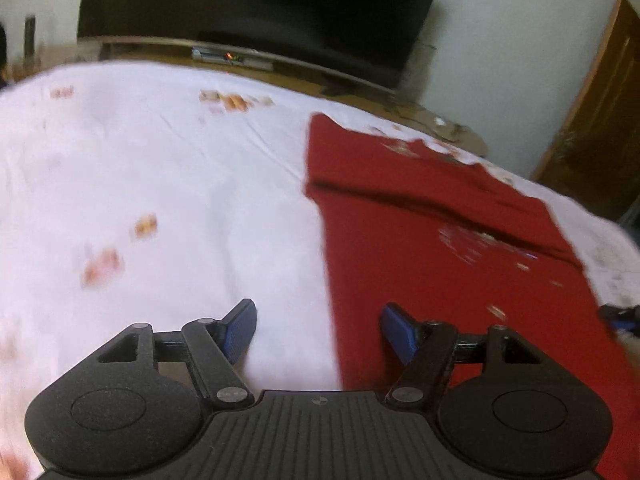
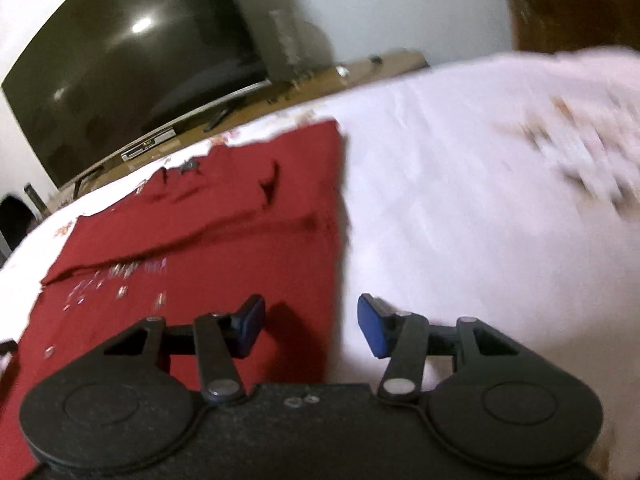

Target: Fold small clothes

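A red shirt (image 1: 432, 248) lies flat on a white bed sheet (image 1: 160, 168), its upper part folded down across the middle and a pale print showing below the fold. My left gripper (image 1: 320, 330) is open and empty, straddling the shirt's left edge. In the right wrist view the same shirt (image 2: 240, 240) lies on the sheet (image 2: 460, 200). My right gripper (image 2: 312, 326) is open and empty, straddling the shirt's right edge. Both views are motion-blurred.
A large dark TV (image 1: 260, 8) stands on a low wooden shelf (image 1: 280, 68) beyond the bed; it also shows in the right wrist view (image 2: 120, 72). A wooden door (image 1: 600, 112) is at the right. The sheet has small orange prints (image 1: 144, 226).
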Motion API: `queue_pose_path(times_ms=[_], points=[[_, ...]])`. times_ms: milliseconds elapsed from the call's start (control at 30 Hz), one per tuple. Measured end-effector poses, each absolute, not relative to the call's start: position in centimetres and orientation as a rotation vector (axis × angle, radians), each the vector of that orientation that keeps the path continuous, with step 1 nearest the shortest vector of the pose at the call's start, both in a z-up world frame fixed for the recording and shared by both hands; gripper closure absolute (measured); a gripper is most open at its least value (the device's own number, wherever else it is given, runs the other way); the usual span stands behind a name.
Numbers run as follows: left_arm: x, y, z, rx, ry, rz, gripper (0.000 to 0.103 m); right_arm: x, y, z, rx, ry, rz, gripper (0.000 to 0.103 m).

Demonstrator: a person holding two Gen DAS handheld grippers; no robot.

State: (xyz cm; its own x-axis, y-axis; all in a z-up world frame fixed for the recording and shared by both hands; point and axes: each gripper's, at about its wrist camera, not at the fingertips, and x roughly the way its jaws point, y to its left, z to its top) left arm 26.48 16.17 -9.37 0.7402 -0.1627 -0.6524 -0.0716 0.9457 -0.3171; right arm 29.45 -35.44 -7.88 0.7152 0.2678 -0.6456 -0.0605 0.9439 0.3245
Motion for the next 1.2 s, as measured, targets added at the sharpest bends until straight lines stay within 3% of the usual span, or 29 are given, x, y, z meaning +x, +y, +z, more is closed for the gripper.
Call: queue_pose_path(times_ms=[267, 400, 467, 833, 933, 967, 1033, 1067, 1200], points=[[21.2, 16.5, -10.9, -0.549, 0.778, -0.246, 0.035, 21.3, -37.4, -8.0, 0.512, 0.844, 0.22, 0.052], [17.9, 16.9, -11.9, -0.645, 0.801, -0.298, 0.057, 17.1, -37.3, -8.2, 0.607, 0.868, 0.219, 0.052], [16.0, 17.1, -12.8, -0.732, 0.809, -0.321, 0.062, 15.3, -36.8, -8.2, 0.628, 0.881, 0.218, 0.052], [14.6, 16.2, -16.0, -1.004, 0.782, -0.475, 0.062, 10.9, -35.2, -10.7, 0.988, 0.916, 0.331, 0.052], [15.6, 15.4, -16.1, -1.002, 0.789, -0.488, 0.063, 11.7, -35.4, -11.4, 1.065, 0.902, 0.341, 0.059], [15.7, 15.1, -16.0, -0.988, 0.789, -0.477, 0.07, 11.8, -35.5, -11.5, 1.069, 0.9, 0.332, 0.066], [15.9, 14.8, -15.8, -0.928, 0.82, -0.417, 0.096, 12.1, -35.4, -11.6, 1.058, 0.908, 0.326, 0.087], [16.1, 14.6, -15.8, -0.912, 0.826, -0.4, 0.1, 12.1, -35.2, -11.6, 1.025, 0.922, 0.301, 0.097], [14.3, 15.1, -13.8, -0.952, 0.661, -0.475, 0.1, 11.3, -34.6, -9.8, 0.905, 0.882, 0.296, 0.098]])
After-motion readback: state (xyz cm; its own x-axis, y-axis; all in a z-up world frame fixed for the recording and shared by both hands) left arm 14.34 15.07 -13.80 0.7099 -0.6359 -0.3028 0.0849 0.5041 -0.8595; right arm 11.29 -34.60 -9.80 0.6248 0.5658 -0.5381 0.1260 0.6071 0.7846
